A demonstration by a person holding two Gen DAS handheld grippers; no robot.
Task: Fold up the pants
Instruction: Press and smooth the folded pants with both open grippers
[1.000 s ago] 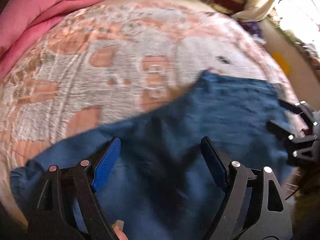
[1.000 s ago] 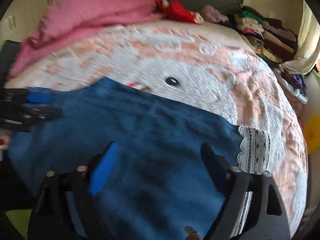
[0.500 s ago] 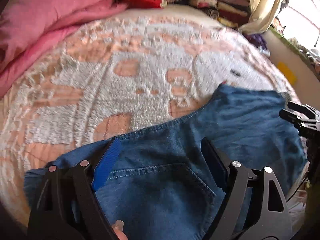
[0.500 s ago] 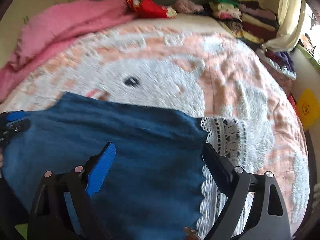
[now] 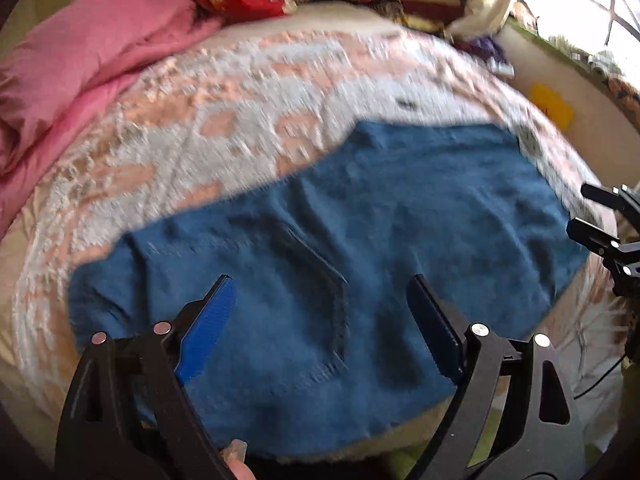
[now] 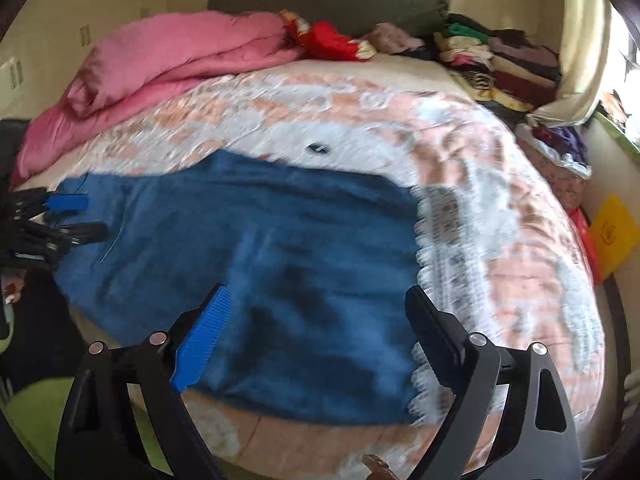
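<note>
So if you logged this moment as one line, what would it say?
task: fold pants | pants: flat on bedspread, unheld | left claw: open, just widened, empty | right claw: open, empty

Blue denim pants (image 5: 360, 240) lie folded flat near the bed's front edge, pocket up.

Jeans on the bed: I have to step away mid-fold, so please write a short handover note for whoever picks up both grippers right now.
Left gripper: open, nothing between its fingers; it has just been opening wider, above the back-pocket end of the jeans.
Right gripper: open, empty, above the leg end.
Jeans: lie flat near the front edge of the patterned bedspread, leg hems with white lace trim to the right.
Done: the jeans look doubled lengthwise, one leg over the other, though blur makes this uncertain.
Left: probably fold them across, lace hems toward the waist, then smooth.
</note>
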